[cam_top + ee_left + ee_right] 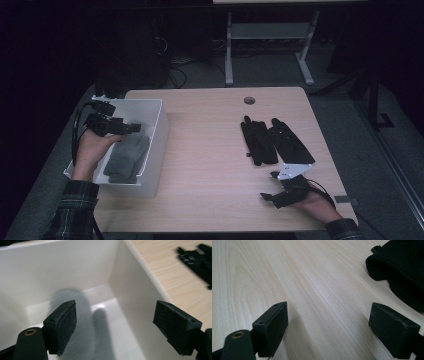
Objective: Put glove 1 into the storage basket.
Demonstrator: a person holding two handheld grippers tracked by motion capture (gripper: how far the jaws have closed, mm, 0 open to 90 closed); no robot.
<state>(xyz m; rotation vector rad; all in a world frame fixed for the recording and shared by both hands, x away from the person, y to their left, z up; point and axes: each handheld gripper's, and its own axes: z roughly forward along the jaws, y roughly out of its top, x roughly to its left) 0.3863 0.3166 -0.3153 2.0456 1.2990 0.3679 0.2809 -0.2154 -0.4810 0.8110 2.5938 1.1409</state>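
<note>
The left gripper held its 2 fingers wide apart with nothing between them, hovering inside the white bin above its bare floor. Just below it in the high view, a pair of grey gloves lay in the bin's near half. The right gripper also had its fingers spread wide and empty, low over the wooden tabletop near its front edge. Just beyond it, 2 black gloves lay side by side on the tabletop, well apart from the bin. Judging by this, the grey gloves looked already put away, while the 2 black gloves had not yet been picked up and carried over.
</note>
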